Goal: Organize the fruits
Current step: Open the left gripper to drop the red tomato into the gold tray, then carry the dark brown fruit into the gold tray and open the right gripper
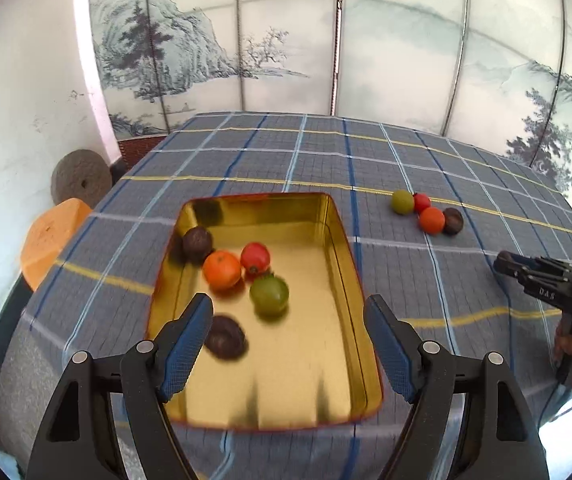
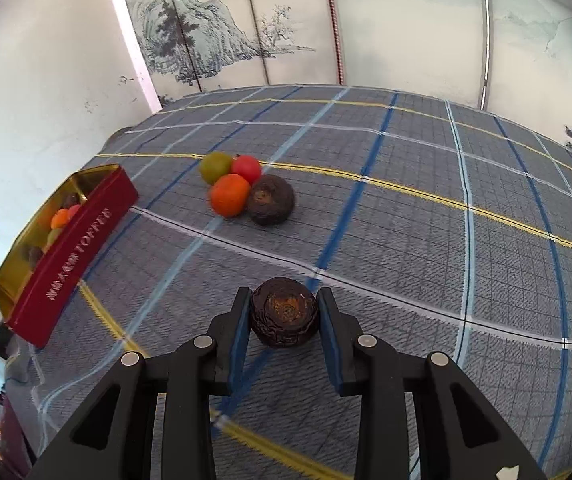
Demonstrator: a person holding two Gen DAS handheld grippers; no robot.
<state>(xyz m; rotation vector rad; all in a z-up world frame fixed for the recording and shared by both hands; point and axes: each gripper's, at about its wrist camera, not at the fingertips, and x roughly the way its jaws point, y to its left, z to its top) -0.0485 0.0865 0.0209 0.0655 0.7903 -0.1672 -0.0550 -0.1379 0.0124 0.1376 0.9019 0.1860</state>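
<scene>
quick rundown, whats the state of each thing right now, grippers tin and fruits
left gripper: open, empty, hovering over the tin
right gripper: shut on a dark brown fruit
gold tin: open, no lid, holding five fruits
fruits in the tin: loose, two dark, one orange, one red, one green
fruit cluster: four on the cloth outside the tin, bunched together
tablecloth: spread flat over the table

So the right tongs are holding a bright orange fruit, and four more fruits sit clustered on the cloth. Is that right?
Not quite. The right tongs are shut on a dark brown fruit, not an orange one; the right wrist view shows it plainly. The rest holds: four fruits do sit clustered on the cloth.
</scene>
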